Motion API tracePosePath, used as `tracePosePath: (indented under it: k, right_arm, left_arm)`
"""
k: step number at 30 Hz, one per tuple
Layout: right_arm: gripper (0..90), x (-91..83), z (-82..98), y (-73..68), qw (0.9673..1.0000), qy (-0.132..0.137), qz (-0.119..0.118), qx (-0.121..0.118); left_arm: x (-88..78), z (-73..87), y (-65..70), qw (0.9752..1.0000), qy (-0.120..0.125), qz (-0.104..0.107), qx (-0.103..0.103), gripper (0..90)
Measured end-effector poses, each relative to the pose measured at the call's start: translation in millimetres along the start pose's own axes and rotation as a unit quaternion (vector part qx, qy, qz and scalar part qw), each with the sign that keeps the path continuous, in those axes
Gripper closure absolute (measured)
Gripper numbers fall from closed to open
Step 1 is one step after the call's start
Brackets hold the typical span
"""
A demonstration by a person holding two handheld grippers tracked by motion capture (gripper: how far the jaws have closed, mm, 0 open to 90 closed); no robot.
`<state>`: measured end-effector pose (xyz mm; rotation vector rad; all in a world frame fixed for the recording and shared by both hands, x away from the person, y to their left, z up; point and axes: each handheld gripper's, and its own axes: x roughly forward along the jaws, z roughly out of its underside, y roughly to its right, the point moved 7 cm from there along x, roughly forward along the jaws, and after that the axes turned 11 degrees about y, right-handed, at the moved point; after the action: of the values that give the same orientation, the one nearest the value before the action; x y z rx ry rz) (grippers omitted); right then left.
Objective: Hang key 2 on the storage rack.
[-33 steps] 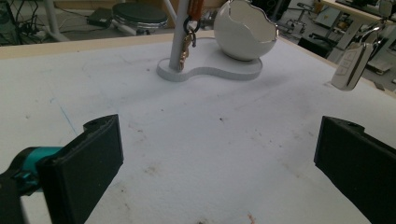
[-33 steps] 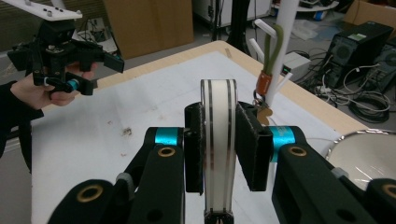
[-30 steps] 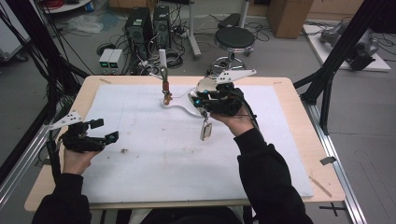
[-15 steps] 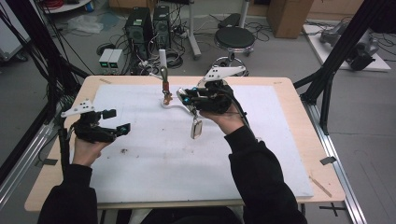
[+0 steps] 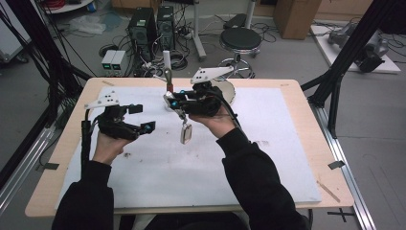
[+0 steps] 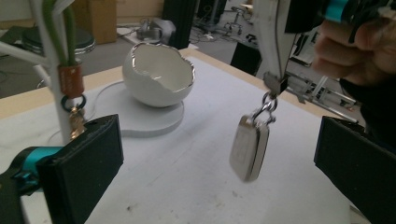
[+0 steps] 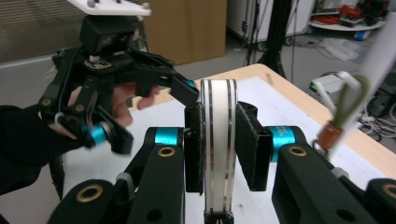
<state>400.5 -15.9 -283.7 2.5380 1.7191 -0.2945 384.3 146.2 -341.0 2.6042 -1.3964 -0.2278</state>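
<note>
Left gripper [image 5: 140, 120] held wide open, above the table [image 5: 287, 158]. Nothing between its jaws. Right gripper [image 5: 173, 100] squeezed tight on a white strap [image 7: 218, 144]. Silver tag [image 5: 186, 134] dangling below, in the air, just beside the left gripper.

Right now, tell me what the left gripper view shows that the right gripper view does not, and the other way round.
The left gripper view alone shows the white eggshell-shaped bowl on its round base and the silver tag hanging by small chain links. The right gripper view alone shows the right gripper shut on a white strap, with the left gripper open beyond. Both share the white stand with its brown-capped green loop and the table.
</note>
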Motion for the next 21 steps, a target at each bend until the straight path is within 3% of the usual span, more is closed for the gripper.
tracePosePath:
  k: [5, 8, 13, 21]
  right_arm:
    - [73.7, 13.0, -2.0, -10.5, 0.9998, -0.001, -0.019, -0.004]
    - [73.7, 20.3, -4.7, -16.8, 0.9989, 0.013, -0.044, 0.008]
    - [73.7, 32.0, -8.2, -23.0, 0.998, 0.019, -0.059, 0.016]
    - [73.6, 36.8, -10.5, -25.7, 0.9954, 0.032, -0.08, 0.042]
  left_arm:
    - [8.8, -7.3, 8.5, 0.9995, 0.011, 0.027, -0.007, 3.1]
    - [12.2, -10.2, 13.7, 0.9992, 0.017, 0.037, -0.002, 8.1]
    - [11.7, -16.5, 17.1, 0.9985, 0.028, 0.047, 0.0, 15.7]
    - [4.7, -24.2, 17.3, 0.9977, 0.056, 0.037, 0.009, 33.8]
